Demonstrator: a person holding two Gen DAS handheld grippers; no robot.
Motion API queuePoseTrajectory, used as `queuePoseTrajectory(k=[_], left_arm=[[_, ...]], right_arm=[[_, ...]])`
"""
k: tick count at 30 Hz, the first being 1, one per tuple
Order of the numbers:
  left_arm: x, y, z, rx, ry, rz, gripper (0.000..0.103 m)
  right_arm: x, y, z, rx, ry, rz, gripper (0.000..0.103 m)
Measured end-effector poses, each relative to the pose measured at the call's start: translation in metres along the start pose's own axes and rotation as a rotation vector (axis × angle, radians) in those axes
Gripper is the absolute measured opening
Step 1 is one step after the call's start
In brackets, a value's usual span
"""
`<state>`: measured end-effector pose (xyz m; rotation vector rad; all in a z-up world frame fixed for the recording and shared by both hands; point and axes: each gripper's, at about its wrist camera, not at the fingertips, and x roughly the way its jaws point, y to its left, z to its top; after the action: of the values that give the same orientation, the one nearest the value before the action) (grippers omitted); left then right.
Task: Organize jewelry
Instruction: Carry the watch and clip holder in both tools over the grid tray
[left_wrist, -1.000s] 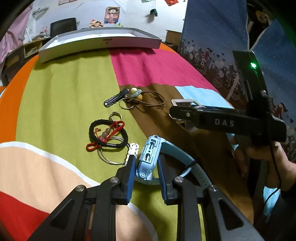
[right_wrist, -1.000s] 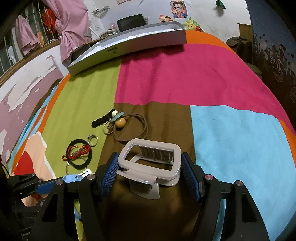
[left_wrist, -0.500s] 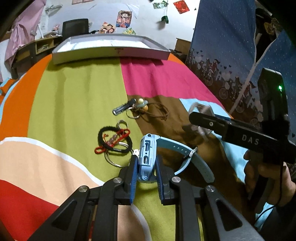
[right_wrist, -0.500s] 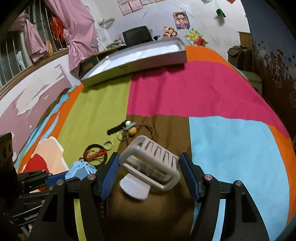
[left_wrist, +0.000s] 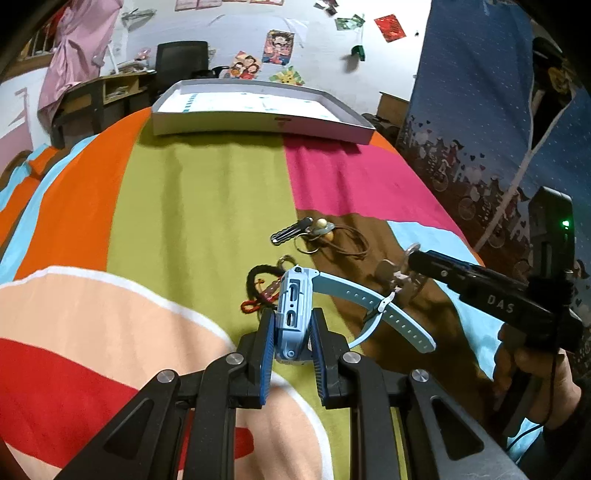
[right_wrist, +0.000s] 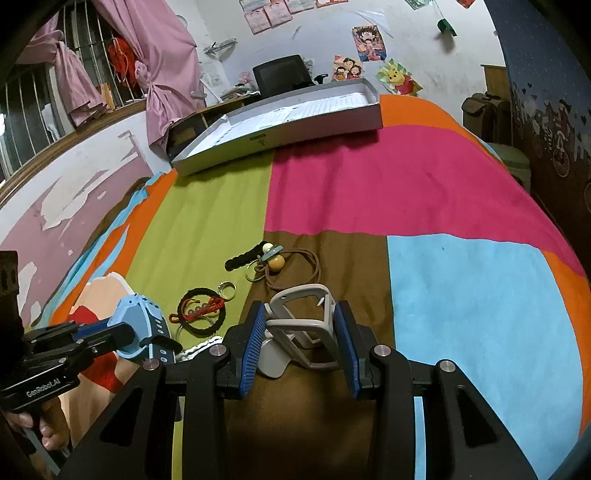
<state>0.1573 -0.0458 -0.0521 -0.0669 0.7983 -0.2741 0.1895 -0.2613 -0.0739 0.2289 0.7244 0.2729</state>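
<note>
My left gripper (left_wrist: 291, 334) is shut on a light blue watch (left_wrist: 293, 306), held above the blanket with its strap (left_wrist: 373, 314) hanging to the right. My right gripper (right_wrist: 299, 336) is shut on a grey hair claw clip (right_wrist: 303, 325), also lifted. On the blanket lie a black cord bracelet with a red knotted one (right_wrist: 201, 310), a small ring (right_wrist: 227, 289), a black hair clip (right_wrist: 242, 259) and a brown cord with beads (right_wrist: 291, 266). A shallow grey box (left_wrist: 258, 125) stands at the far end of the blanket.
The multicoloured blanket (right_wrist: 369, 177) covers the whole work surface. A desk and black chair (left_wrist: 181, 61) stand behind the box. A blue patterned curtain (left_wrist: 480, 129) hangs on the right. A white chain (right_wrist: 195, 349) lies near the bracelets.
Both grippers have risen from the blanket with their loads. The left gripper closed on the watch and lifted it; the claw clip has turned in the right gripper's hold.
</note>
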Motion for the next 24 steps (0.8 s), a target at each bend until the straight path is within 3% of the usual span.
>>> queuePoseTrajectory(k=[13,19,24], left_arm=[[-0.006,0.01,0.012,-0.033,-0.039,0.015,0.018],[-0.008,0.026,0.058,-0.032,-0.064,0.029,0.018],[0.0,0.048,0.118,-0.026,-0.143,0.079,0.018]], right_arm=[[-0.013,0.003,0.004,0.017,-0.051,0.044,0.034],[-0.021,0.011,0.035,-0.003,-0.12,0.08,0.034],[-0.016,0.025,0.094,-0.077,-0.191,0.087,0.034]])
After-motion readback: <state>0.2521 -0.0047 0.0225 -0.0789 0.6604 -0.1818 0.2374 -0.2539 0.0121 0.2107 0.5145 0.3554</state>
